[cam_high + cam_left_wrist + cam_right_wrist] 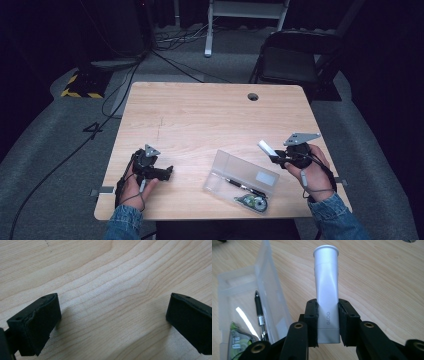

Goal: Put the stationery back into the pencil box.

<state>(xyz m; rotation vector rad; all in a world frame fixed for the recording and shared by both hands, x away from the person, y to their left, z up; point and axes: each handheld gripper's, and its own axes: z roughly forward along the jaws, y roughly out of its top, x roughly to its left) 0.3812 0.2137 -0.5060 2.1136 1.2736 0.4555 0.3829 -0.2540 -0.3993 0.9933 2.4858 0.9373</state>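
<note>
We log: right tongs [328, 322] clamped on silver glue stick [327, 290]; left tongs [112, 322] apart over table [105, 270]; pen [260, 312] in clear case [270, 277].

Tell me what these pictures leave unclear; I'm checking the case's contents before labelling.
- Glue stick: its lower end sits between the right gripper pads, so the base is hidden in the right gripper view.
- Pen: its lower tip runs behind the gripper body.
- Correction tape: cut off by the bottom edge; label unreadable.
- Clear case: contents too small in the high view.
- Left gripper: open over bare table.
</note>
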